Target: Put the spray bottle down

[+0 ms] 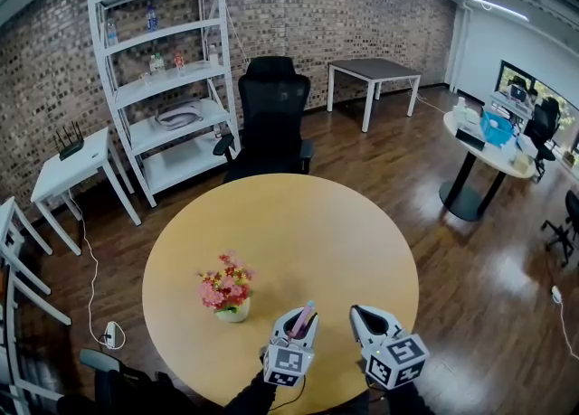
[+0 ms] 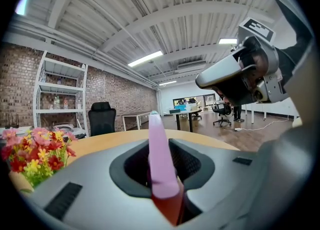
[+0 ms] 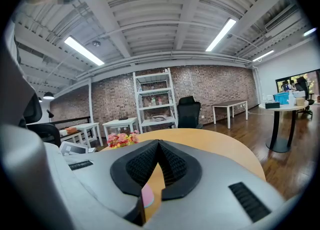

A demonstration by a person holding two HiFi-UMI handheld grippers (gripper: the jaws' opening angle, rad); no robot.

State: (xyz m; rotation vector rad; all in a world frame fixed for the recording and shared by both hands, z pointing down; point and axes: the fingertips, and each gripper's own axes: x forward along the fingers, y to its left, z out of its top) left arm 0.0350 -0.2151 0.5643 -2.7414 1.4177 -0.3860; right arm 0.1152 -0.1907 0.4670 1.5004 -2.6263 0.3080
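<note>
Now: left claw (image 1: 300,313) clenched on the bottle (image 1: 306,315), pink body pinched between the pads and poking out past the tips, low over the near edge of the table (image 1: 298,214). Held nearly level, I judge, so it can go down on bare wood. Can't tell whether it touches the top. Right claw (image 1: 369,316) closed on nothing, parked just beside, out of the way. To the left, flowers (image 1: 226,288) stand near but apart; the set-down spot should avoid them. Count: one bottle, one pot of flowers, two claws, one round table.
</note>
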